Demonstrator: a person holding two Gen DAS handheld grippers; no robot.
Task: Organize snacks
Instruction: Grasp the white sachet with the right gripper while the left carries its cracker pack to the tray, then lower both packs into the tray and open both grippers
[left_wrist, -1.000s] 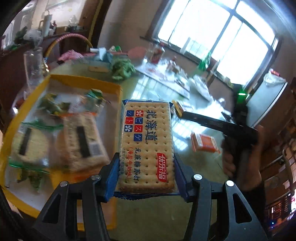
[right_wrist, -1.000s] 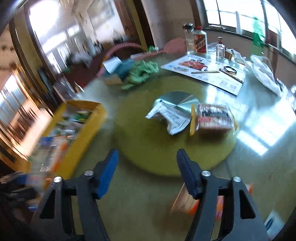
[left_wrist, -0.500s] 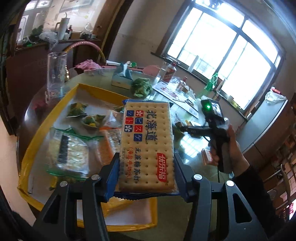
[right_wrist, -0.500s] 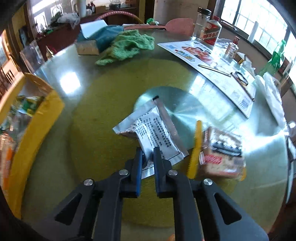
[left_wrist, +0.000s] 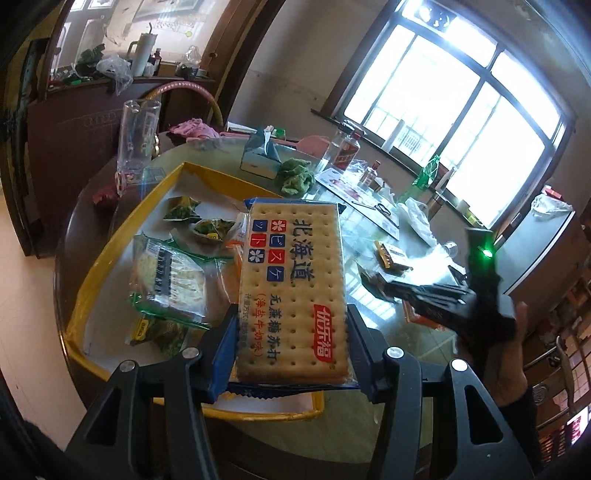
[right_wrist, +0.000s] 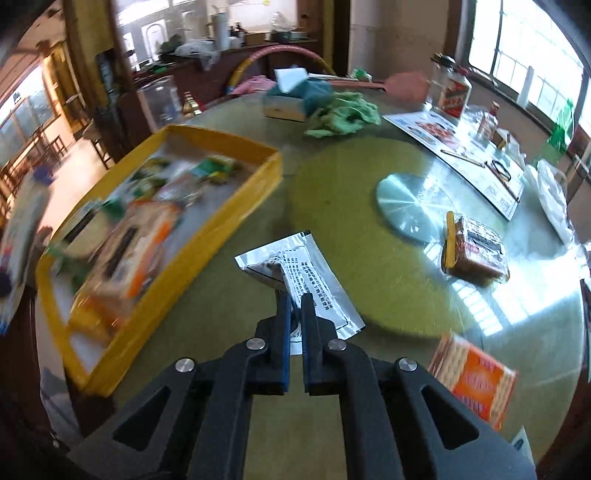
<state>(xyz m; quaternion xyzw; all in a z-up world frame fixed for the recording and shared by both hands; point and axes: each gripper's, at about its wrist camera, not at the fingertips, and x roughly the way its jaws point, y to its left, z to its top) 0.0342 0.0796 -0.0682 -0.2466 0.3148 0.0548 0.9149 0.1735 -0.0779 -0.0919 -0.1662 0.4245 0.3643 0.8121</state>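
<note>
Two grabs: left gripper (left_wrist: 291, 354) clamps the stiff, breakable cracker pack (left_wrist: 293, 291) sideways over the yellow tray (left_wrist: 110, 251); right gripper (right_wrist: 294, 306) pinches a light, crinkly foil packet (right_wrist: 295, 273) beside it.

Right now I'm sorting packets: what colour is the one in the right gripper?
Silver foil packet with black print; right wrist view.

Cracker pack (left_wrist: 291, 291) held above yellow tray (left_wrist: 110, 251); silver packet (right_wrist: 299, 280) lifted.
</note>
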